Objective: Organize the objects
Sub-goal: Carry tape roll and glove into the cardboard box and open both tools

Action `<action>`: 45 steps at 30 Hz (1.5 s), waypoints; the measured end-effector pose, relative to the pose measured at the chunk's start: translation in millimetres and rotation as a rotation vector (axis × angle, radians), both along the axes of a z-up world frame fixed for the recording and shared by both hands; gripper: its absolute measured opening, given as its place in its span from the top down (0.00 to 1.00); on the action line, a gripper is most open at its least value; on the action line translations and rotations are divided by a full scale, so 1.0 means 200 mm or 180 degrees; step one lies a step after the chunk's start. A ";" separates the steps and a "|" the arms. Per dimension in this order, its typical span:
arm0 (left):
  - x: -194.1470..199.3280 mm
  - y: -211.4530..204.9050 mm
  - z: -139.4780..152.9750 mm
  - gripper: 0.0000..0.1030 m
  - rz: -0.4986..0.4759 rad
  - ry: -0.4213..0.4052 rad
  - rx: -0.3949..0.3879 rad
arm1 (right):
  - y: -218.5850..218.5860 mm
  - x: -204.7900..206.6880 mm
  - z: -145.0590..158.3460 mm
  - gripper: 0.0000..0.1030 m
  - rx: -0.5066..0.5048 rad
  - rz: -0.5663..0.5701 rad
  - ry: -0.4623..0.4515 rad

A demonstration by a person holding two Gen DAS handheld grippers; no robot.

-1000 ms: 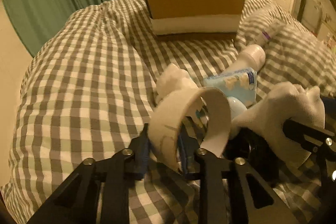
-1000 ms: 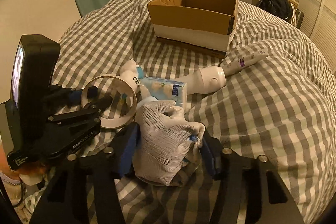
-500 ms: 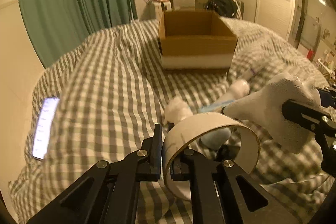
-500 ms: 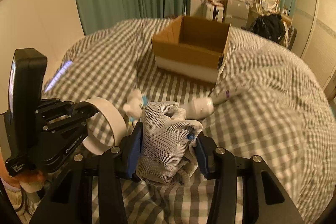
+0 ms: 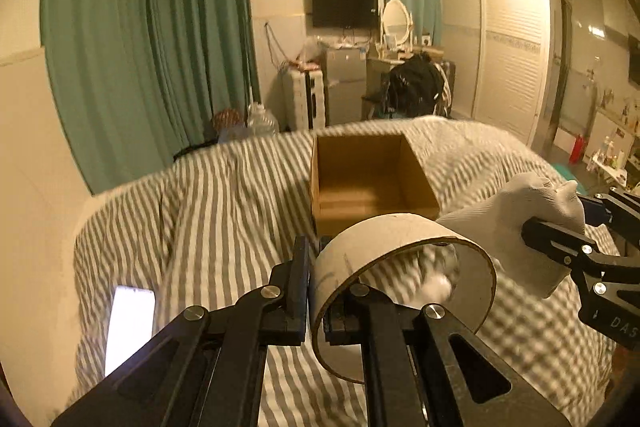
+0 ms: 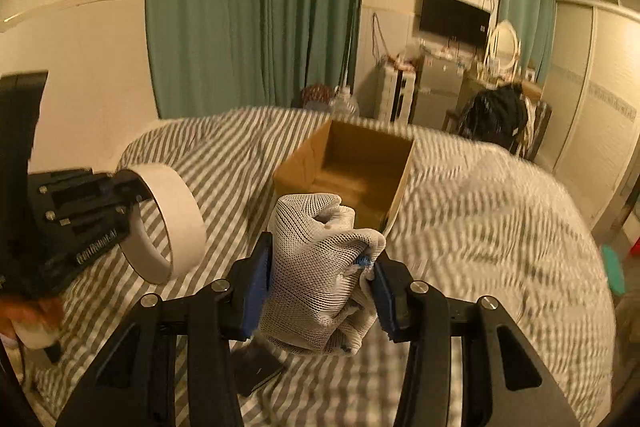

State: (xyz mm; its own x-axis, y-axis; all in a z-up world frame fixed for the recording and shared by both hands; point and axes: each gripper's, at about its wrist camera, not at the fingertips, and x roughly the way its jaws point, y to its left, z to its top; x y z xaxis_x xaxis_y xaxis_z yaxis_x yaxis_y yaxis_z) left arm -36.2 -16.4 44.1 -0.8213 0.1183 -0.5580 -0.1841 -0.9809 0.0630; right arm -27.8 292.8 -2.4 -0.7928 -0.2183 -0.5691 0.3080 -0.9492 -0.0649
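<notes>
On the far left of the left wrist view, a lit phone (image 5: 130,327) is lying on the striped bedcover (image 5: 224,227), well apart from everything else. Just right of it, the left gripper (image 5: 314,283) is clenching its fingers (image 5: 298,287) on the wall of a cardboard tape ring (image 5: 400,291), one finger outside the ring and one inside, so the ring is hanging above the bed with its open face tilted toward the camera. Something pale and blurred is showing through the ring; I cannot tell what it is. Beyond the ring, an open cardboard box (image 5: 372,183) is sitting on the bed, its brown inside showing. Farther right, the white knitted glove (image 5: 516,223) is being carried beside the ring, near the box's right corner.

Seen from the right wrist camera, the left gripper (image 6: 132,187) is holding the tape ring (image 6: 168,223) out at the left, above the bedcover (image 6: 480,227). At the centre, the right gripper (image 6: 320,275) is squeezing the bunched glove (image 6: 320,267) between its blue-padded fingers (image 6: 254,279), held clear of the bed. Directly behind the glove, the box (image 6: 352,171) is standing with its opening toward the camera. A dark flat object (image 6: 256,367) is lying on the cover beneath the glove.
</notes>
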 end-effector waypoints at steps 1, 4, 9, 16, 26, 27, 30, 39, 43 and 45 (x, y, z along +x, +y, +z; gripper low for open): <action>-0.05 0.00 0.04 0.95 -0.0005 0.0035 -0.0010 | 0.00 -0.03 0.04 0.56 0.0005 -0.0006 0.0061; -0.19 0.01 0.11 0.95 -0.0040 0.0082 -0.0020 | 0.01 -0.14 0.12 0.56 -0.0021 0.0000 0.0162; -0.51 0.05 0.13 0.95 -0.0084 -0.0021 0.0067 | 0.02 -0.40 0.21 0.56 0.0000 -0.0049 0.0284; -0.95 0.20 0.00 0.95 -0.0109 -0.0205 0.0048 | 0.03 -0.87 0.16 0.57 -0.0148 -0.0101 0.0164; -1.42 0.29 -0.25 0.95 -0.0050 -0.0404 -0.0018 | 0.11 -1.48 -0.02 0.57 -0.0214 -0.0248 -0.0067; -1.44 0.31 -0.28 0.95 -0.0051 -0.0438 -0.0053 | 0.12 -1.54 -0.05 0.57 -0.0211 -0.0254 -0.0094; -1.52 0.35 -0.40 0.95 -0.0087 -0.0547 -0.0174 | 0.13 -1.67 -0.16 0.57 -0.0296 -0.0190 -0.0287; -1.59 0.41 -0.62 0.94 -0.0240 -0.0851 -0.0303 | 0.14 -1.77 -0.44 0.56 -0.0212 -0.0057 -0.0677; -1.59 0.41 -0.63 0.92 -0.0303 -0.0945 -0.0195 | 0.14 -1.72 -0.46 0.53 -0.0170 -0.0149 -0.0592; -1.56 0.42 -0.62 0.80 -0.0341 -0.0955 -0.0190 | 0.15 -1.70 -0.44 0.47 -0.0205 -0.0162 -0.0546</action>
